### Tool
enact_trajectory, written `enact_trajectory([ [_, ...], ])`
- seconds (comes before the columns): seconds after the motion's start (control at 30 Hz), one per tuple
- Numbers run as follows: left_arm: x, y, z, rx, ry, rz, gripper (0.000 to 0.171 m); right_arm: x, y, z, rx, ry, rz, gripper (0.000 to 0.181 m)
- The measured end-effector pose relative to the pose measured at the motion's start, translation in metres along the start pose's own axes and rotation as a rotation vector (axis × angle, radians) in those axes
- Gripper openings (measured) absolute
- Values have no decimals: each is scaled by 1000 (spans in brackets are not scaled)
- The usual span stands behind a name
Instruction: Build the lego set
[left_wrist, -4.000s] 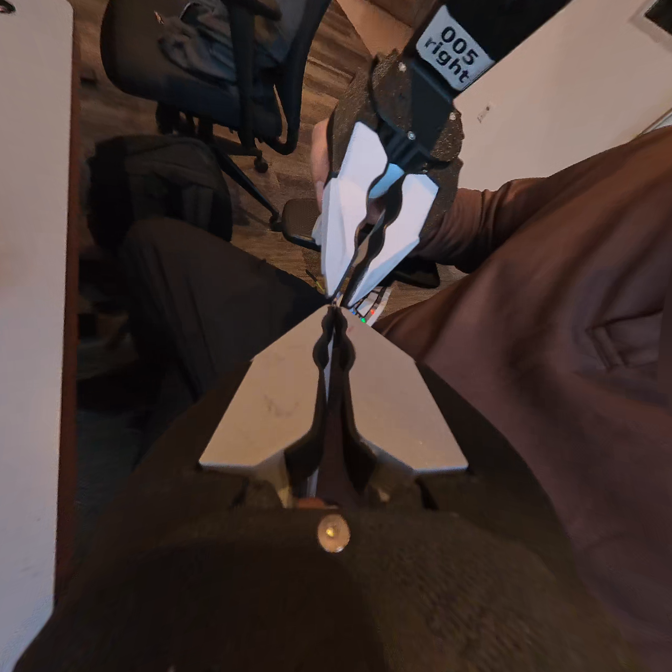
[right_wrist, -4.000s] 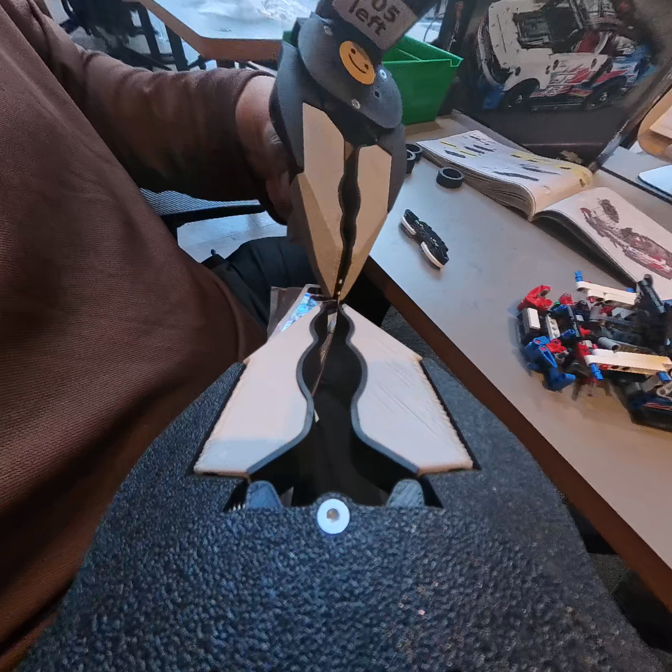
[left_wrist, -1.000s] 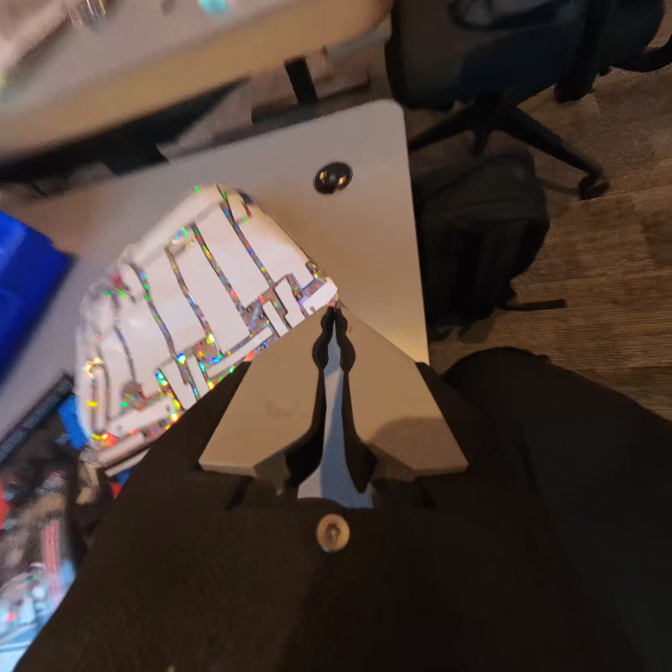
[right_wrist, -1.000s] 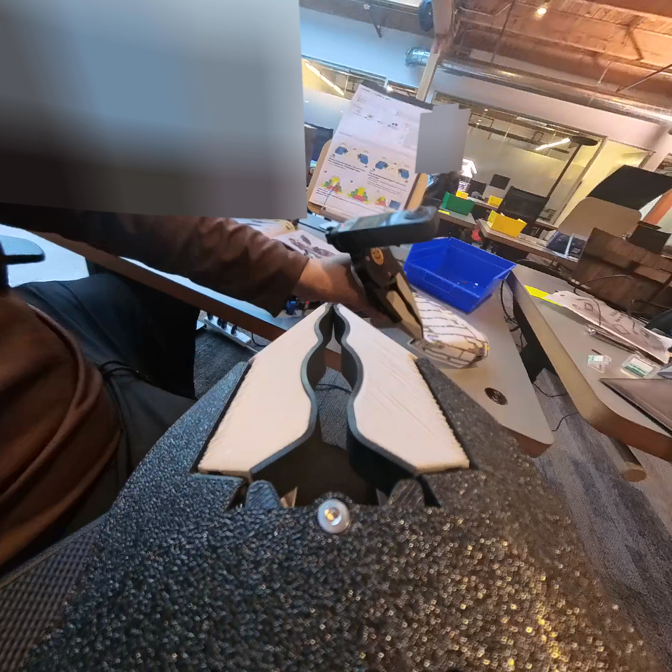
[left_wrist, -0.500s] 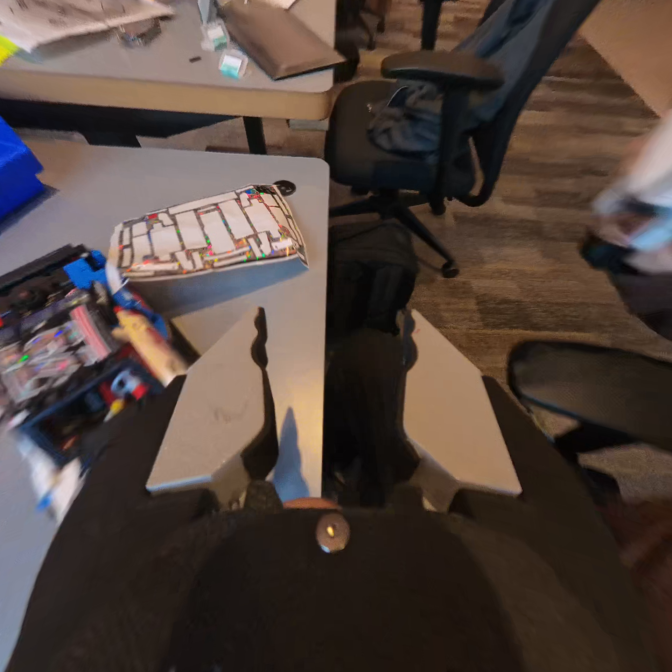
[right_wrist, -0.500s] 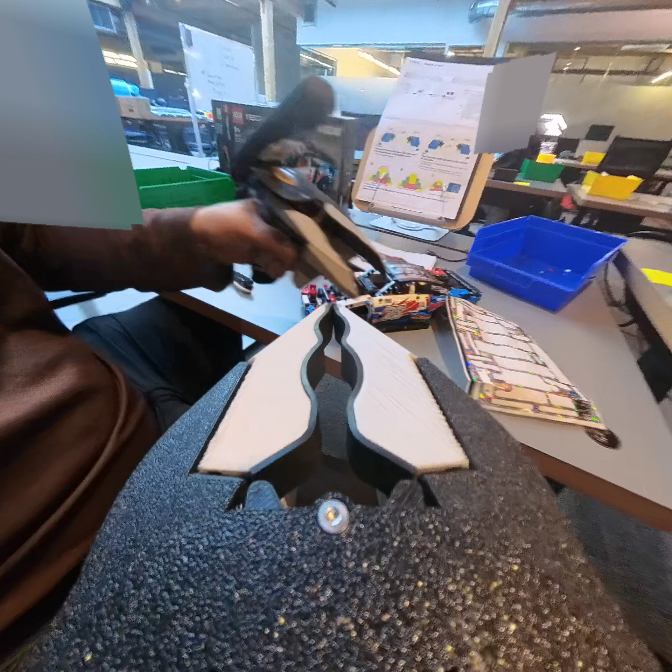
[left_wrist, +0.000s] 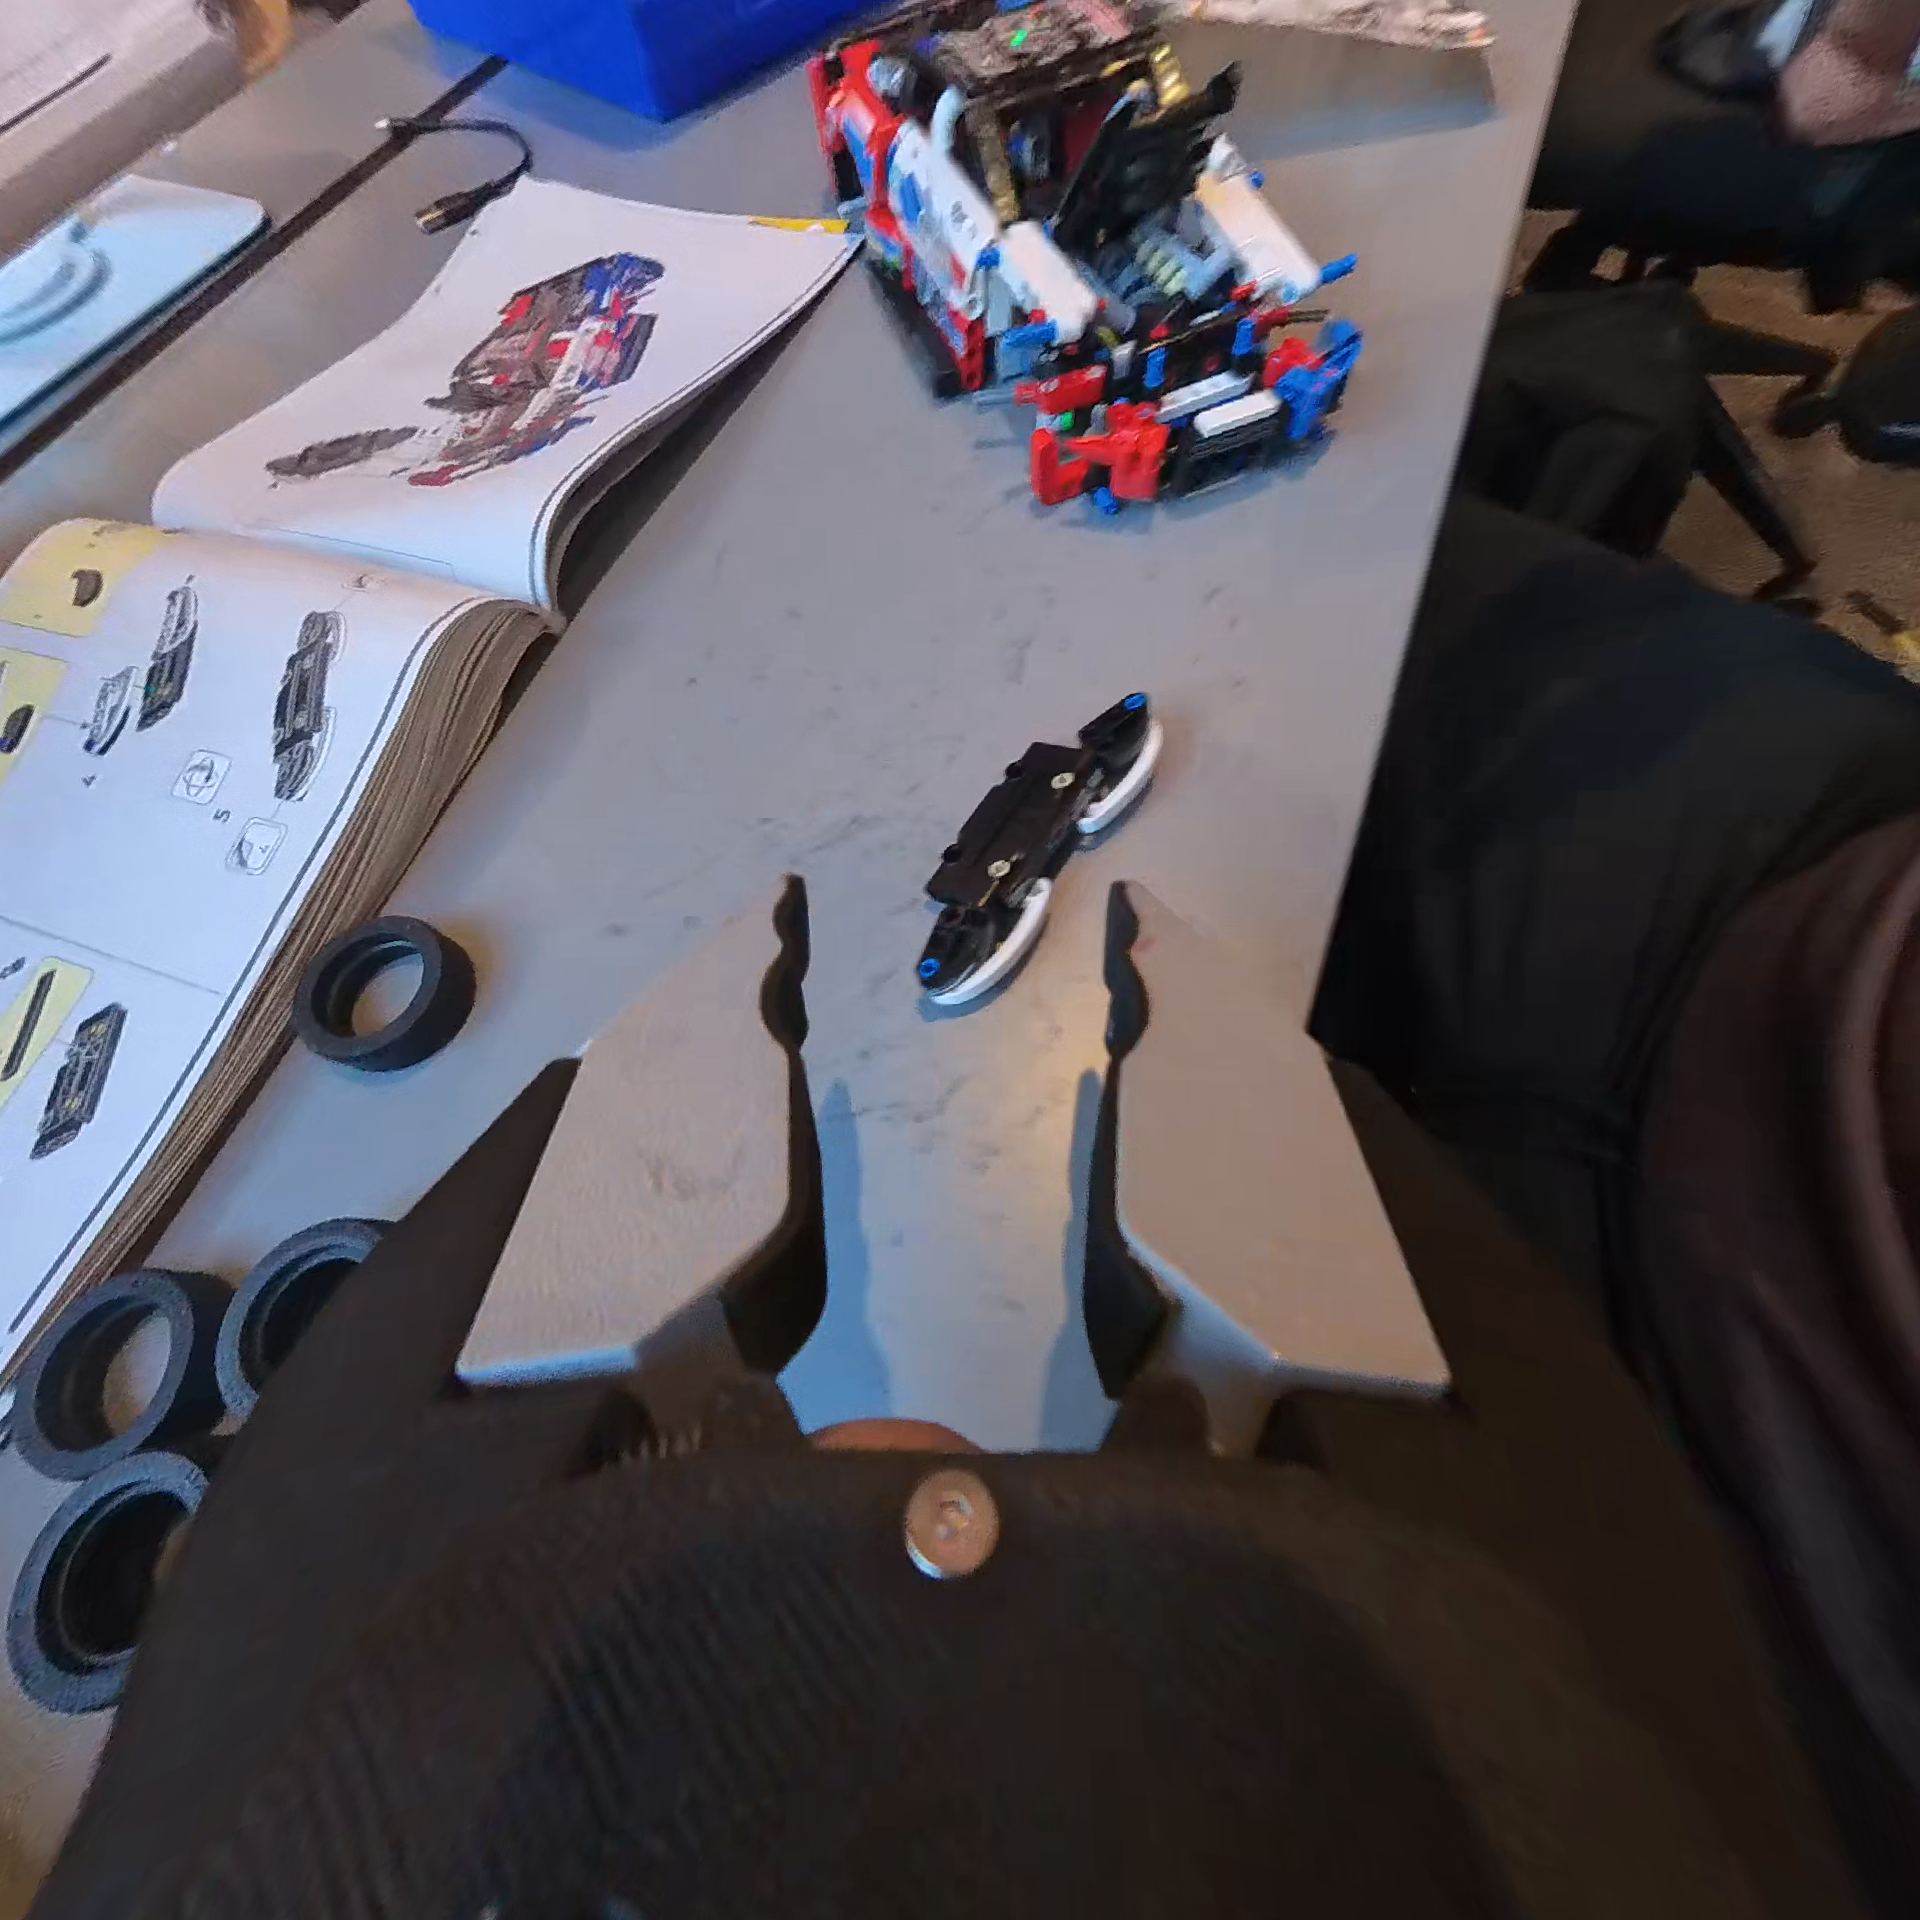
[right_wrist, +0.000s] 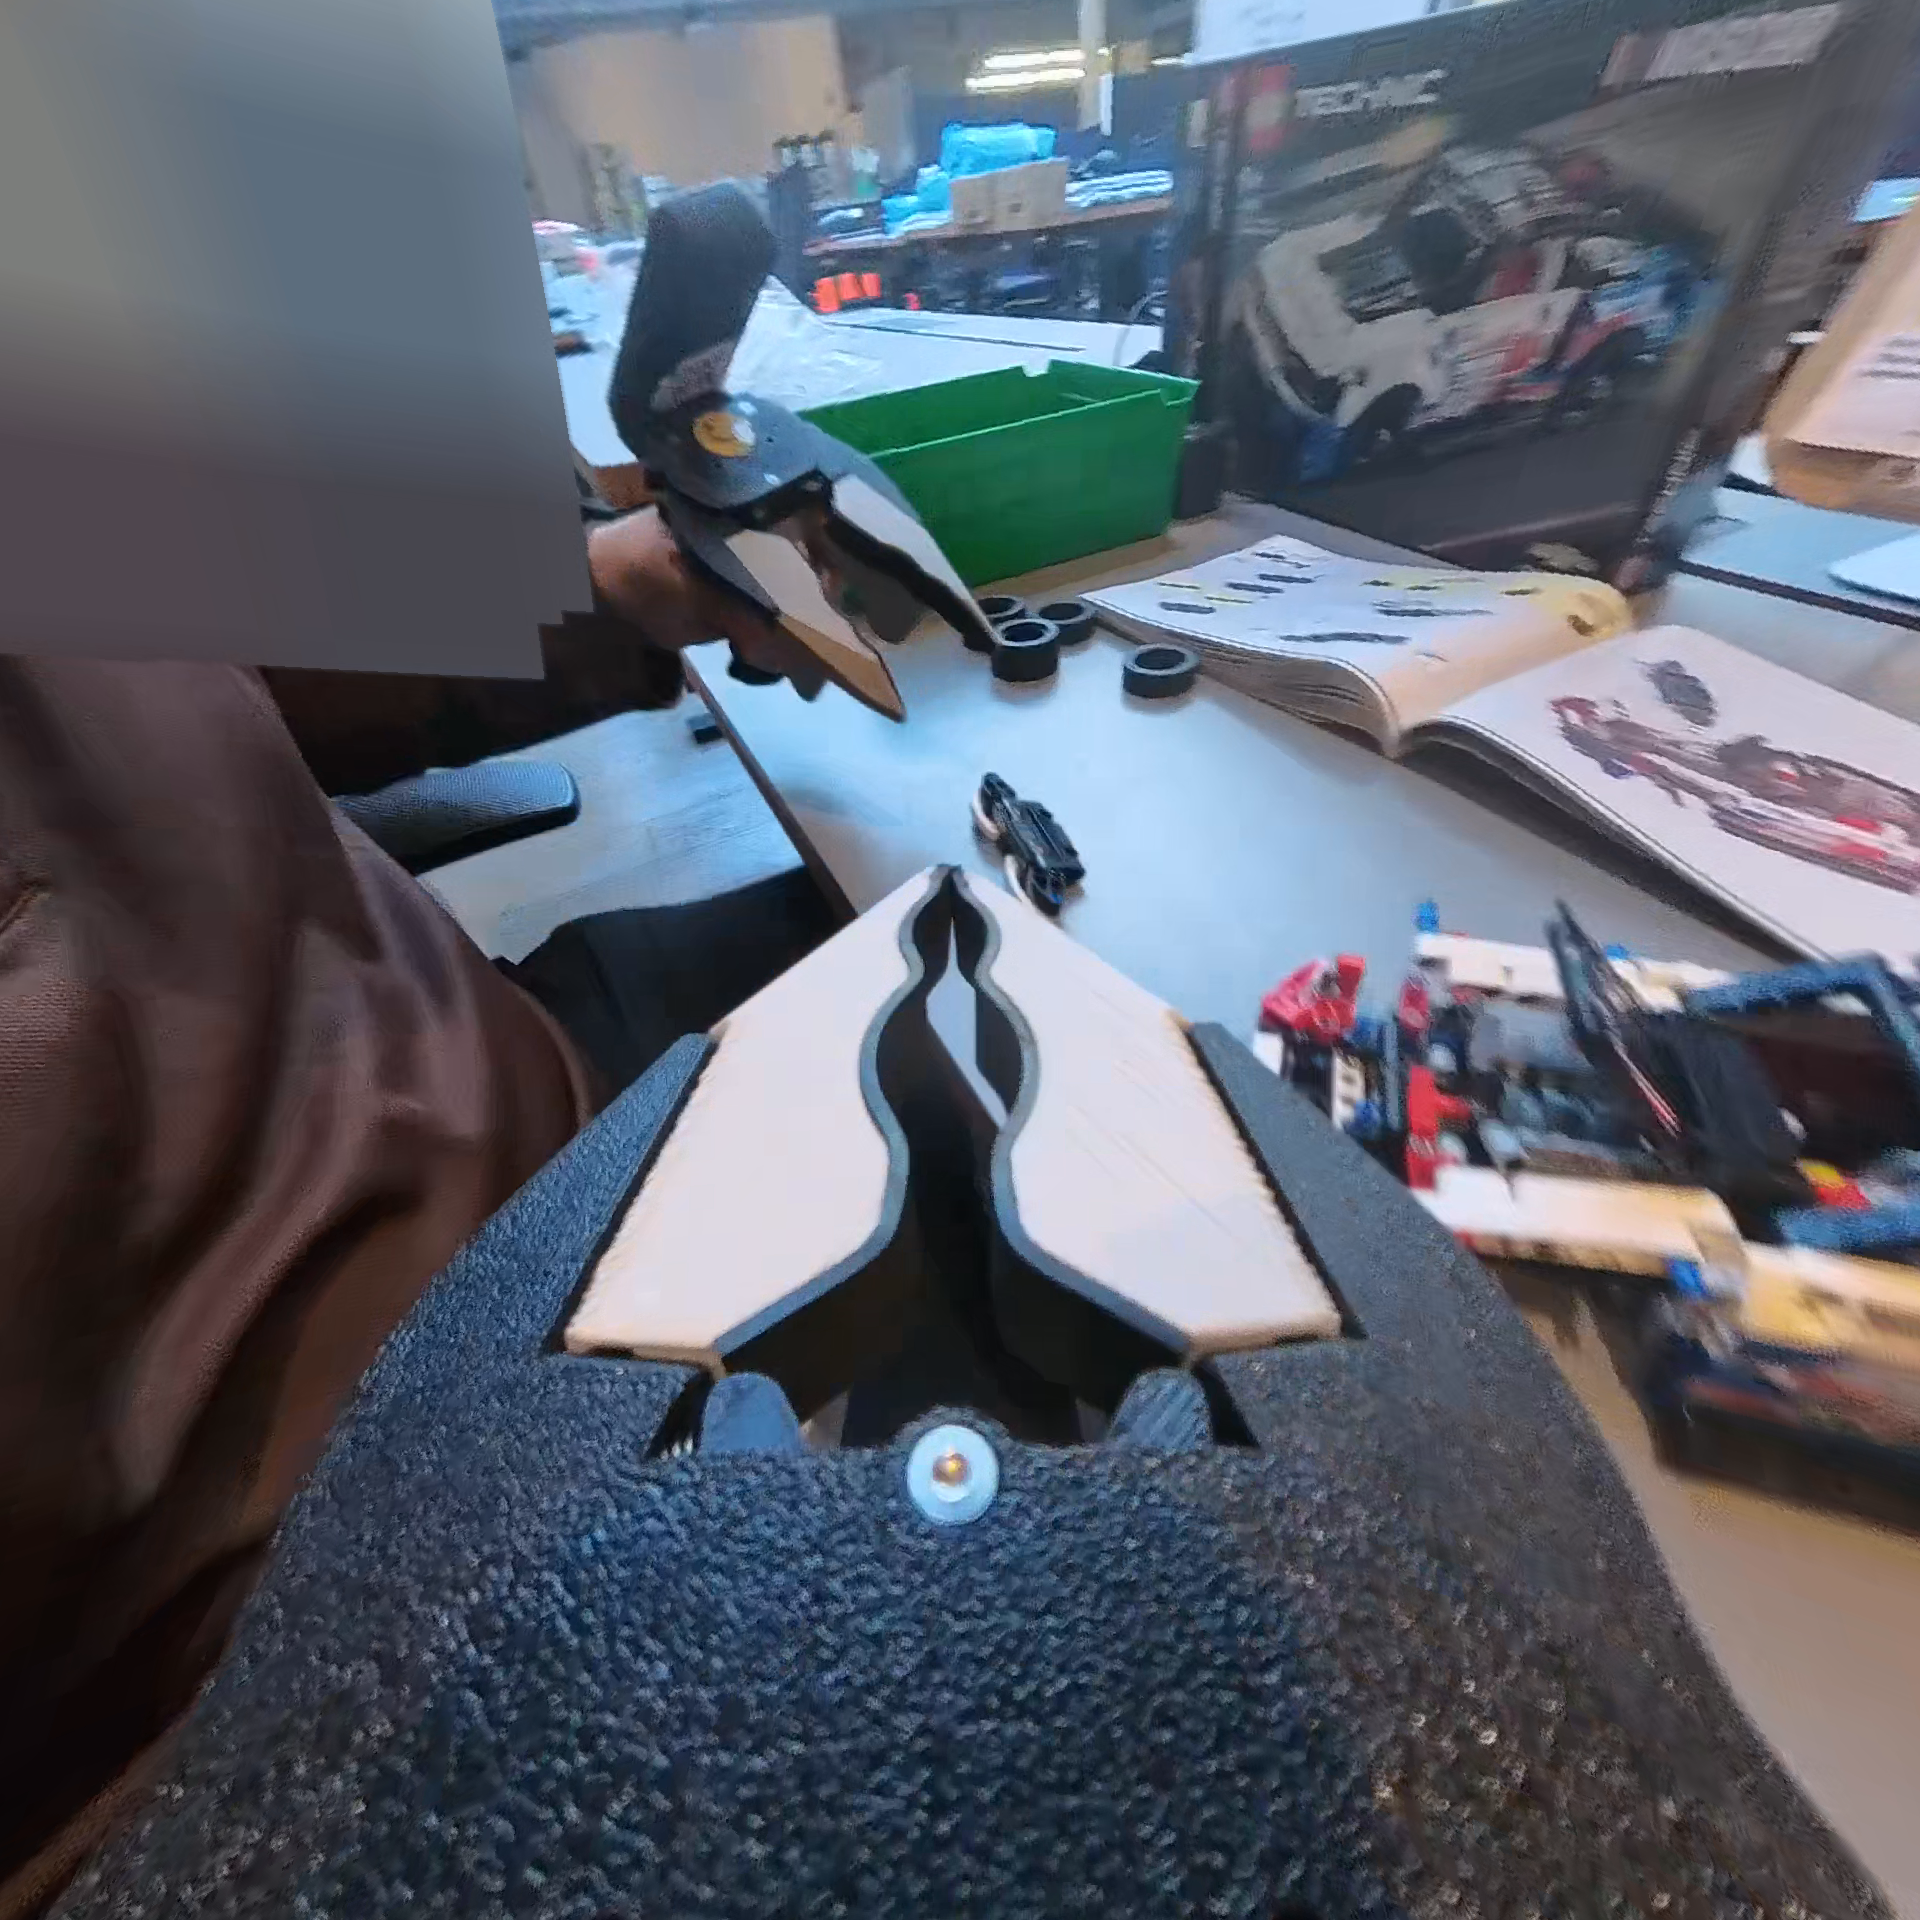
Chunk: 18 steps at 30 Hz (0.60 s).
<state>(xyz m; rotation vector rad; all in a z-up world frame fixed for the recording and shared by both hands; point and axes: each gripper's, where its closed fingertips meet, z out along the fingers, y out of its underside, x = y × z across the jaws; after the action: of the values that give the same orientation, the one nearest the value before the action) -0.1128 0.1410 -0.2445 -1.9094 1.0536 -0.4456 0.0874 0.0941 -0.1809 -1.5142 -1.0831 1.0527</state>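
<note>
A small black and white lego sub-assembly (left_wrist: 1039, 847) lies on the grey table (left_wrist: 779, 675) near its front edge. My left gripper (left_wrist: 956, 899) is open and empty, with its jaws spread just short of that piece. A partly built red, white and blue lego car (left_wrist: 1091, 260) stands farther along the table. In the right wrist view my right gripper (right_wrist: 951, 878) is shut with nothing visible between its tips. It hovers just before the sub-assembly (right_wrist: 1023, 842), with the car (right_wrist: 1558, 1122) to its right. The left gripper (right_wrist: 935, 670) shows there too, open above the table.
An open instruction book (left_wrist: 416, 520) lies at the left, with several black tyres (left_wrist: 384, 992) beside it. A blue bin (left_wrist: 644, 42) stands at the back. A green bin (right_wrist: 1018, 457) and the set's box (right_wrist: 1507, 260) stand behind the book (right_wrist: 1455, 675). The table edge (left_wrist: 1403, 727) runs along the right. There is about 25 centimetres between the tips of the two grippers.
My left gripper has let go of the sticker sheet onto the table's end, opened, and swung over to the small sub-assembly. My right gripper has stayed shut and turned toward the table.
</note>
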Motion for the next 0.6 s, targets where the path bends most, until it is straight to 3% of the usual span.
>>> enact_trajectory([
  [0.17, -10, 10, 14, 4, -27, -35, 60, 1, -4, 30, 31, -65, -6, 0],
  [0.4, -23, 18, 15, 78, 6, -105, 58, 24, -2, 40, 16, -46, -71, 0],
  [0.6, -74, -4, 28, 64, -52, -122, 58, 46, 6, 36, 10, -17, -30, 0],
])
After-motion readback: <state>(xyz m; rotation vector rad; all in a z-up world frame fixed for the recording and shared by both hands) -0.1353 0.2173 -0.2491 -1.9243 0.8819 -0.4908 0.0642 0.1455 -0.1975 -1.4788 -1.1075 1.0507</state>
